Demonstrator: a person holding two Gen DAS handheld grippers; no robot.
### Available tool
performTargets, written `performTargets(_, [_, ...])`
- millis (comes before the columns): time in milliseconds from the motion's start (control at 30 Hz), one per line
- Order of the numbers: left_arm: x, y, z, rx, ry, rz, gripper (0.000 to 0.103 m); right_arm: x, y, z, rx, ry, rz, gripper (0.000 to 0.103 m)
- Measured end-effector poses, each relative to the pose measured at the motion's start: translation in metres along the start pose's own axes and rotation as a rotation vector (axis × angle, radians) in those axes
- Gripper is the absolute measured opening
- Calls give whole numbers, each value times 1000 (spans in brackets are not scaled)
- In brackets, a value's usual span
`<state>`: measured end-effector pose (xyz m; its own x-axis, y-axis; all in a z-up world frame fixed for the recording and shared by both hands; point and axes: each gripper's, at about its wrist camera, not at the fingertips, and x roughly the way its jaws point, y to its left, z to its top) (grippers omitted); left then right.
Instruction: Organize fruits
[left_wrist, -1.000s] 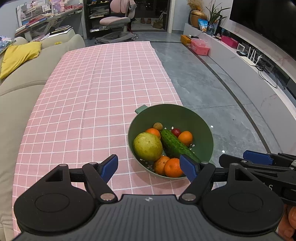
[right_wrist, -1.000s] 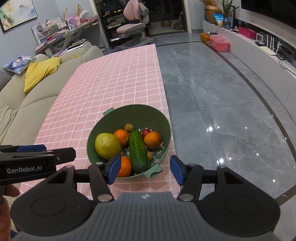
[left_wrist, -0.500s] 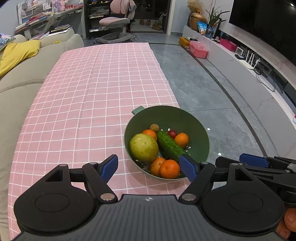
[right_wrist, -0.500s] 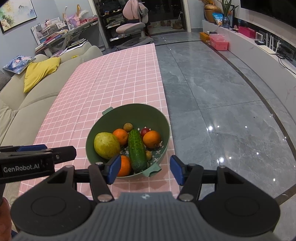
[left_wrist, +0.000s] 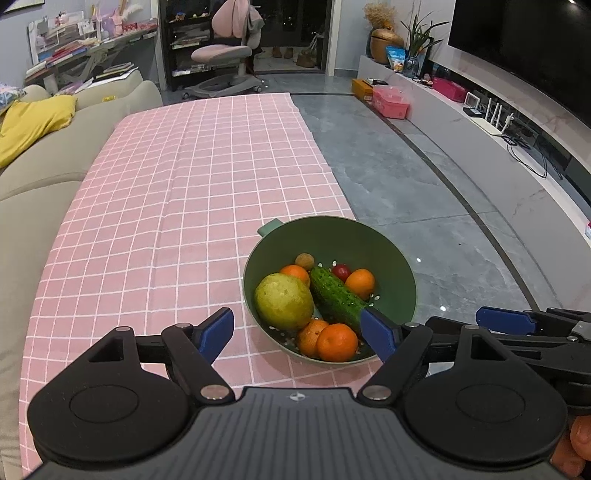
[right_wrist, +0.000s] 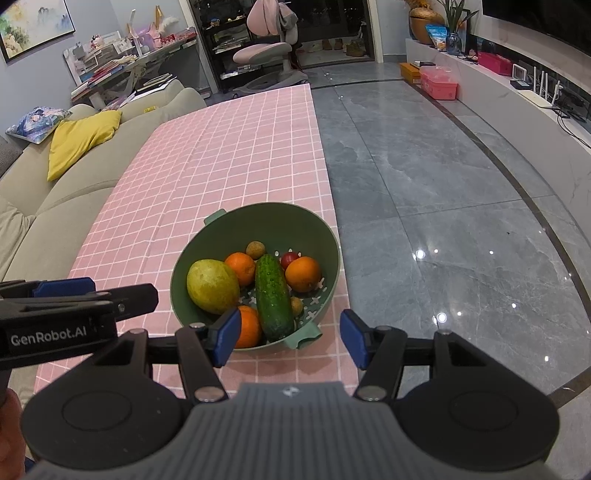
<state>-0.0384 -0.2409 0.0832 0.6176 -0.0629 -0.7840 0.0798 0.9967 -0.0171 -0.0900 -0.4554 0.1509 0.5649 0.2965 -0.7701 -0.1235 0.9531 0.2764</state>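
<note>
The green bowl (right_wrist: 255, 221) sits at the table's (left_wrist: 147, 221) near right edge, holding a pear (right_wrist: 212, 285), a cucumber (right_wrist: 272, 297), several oranges (right_wrist: 303, 274) and small fruits. Select one exposed fruit; descend from above, straddle it squarely, avoid the rim. The bowl lies just ahead of both tongs. Left tongs (left_wrist: 297, 334): spread wide, empty. Right tongs (right_wrist: 288, 338): spread wide, empty, centred on the near handle.

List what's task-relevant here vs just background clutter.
Job:
green colander
pear
cucumber
oranges
left tongs, open
right tongs, open

Lying about:
yellow cushion
sofa
pink chair
pink box
</note>
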Motion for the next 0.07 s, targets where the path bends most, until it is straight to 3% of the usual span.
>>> performTargets(67, [0,-1,1,10,-5,-4,91,0,0,0,1,-1,0,57])
